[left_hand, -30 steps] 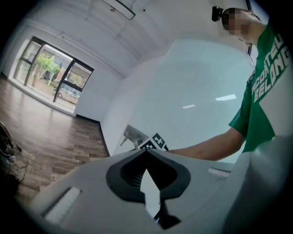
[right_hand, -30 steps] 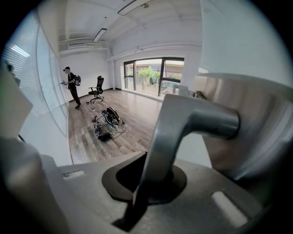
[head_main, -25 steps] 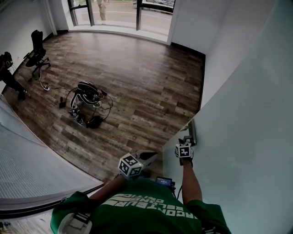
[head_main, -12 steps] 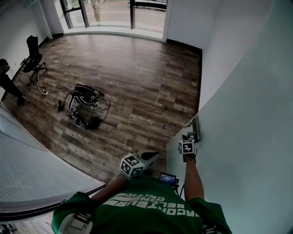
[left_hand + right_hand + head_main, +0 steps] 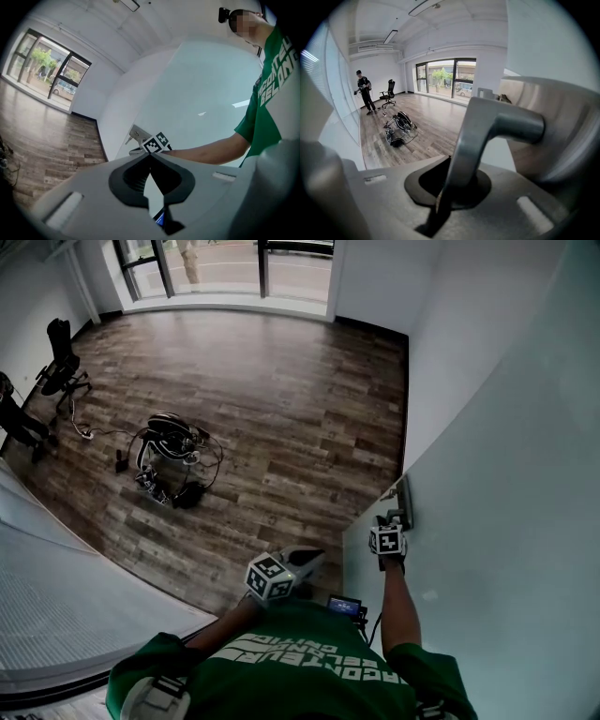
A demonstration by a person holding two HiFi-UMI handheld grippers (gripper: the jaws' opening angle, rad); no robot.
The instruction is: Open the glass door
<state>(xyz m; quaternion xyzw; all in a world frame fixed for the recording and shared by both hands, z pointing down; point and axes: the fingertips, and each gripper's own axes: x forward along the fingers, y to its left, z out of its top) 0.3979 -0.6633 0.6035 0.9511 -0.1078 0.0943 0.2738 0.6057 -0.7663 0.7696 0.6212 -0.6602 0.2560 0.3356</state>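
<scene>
Left hand-held gripper (image 5: pixel 151 155): clenched, empty, close to the chest, apart from the door.
Right hand-held gripper (image 5: pixel 449 176): clamped on the door handle (image 5: pixel 497 124).
Door handle: metal lever at the edge of the glass door (image 5: pixel 506 521), right side.
Floor (image 5: pixel 281 399): wood planks; tangle of cables (image 5: pixel 173 457), perhaps with gear.
Far end: windows (image 5: pixel 234 263).

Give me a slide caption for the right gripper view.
The right tool clamps the metal door handle, wood floor beyond.
</scene>
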